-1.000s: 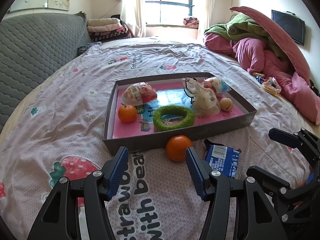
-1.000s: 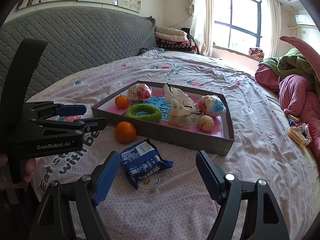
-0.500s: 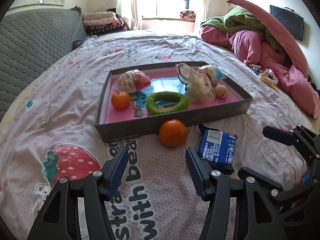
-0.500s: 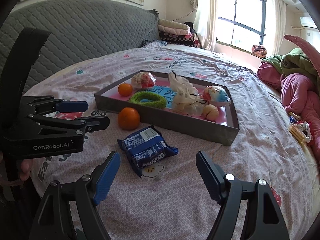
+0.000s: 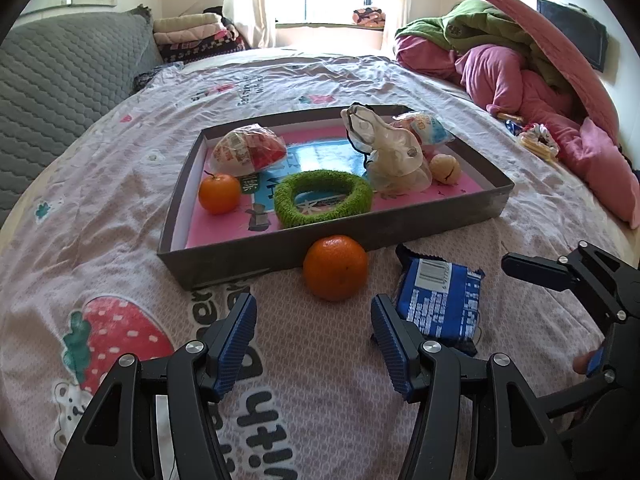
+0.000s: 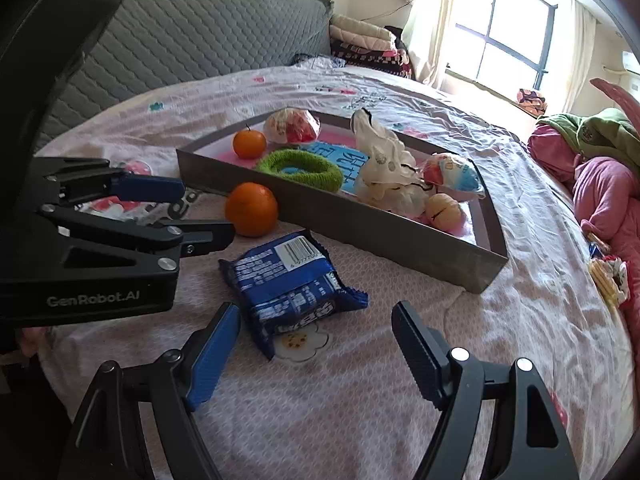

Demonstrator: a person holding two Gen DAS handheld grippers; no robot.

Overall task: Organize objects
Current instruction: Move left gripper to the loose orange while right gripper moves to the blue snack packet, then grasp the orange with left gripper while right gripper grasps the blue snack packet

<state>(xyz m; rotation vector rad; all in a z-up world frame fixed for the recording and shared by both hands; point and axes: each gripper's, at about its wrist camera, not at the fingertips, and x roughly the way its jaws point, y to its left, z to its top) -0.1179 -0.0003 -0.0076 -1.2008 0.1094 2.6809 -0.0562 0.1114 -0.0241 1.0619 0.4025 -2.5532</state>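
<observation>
Here, both jaws gaping and empty, the left hand-held gripper [image 5: 312, 320] faces the round orange tangerine [image 5: 335, 267] and the right hand-held gripper [image 6: 316, 334] the crinkled blue snack packet [image 6: 290, 280], both lying on the bed beside the shallow grey cardboard tray [image 5: 240, 254], seemingly awaiting placement inside.

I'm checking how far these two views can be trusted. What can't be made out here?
- Blue snack packet, left wrist view: near corner hidden behind the left gripper finger.
- Packet's print, right wrist view: too small and crumpled to read.
- Tray, right wrist view: its near wall hides the floor behind.
</observation>
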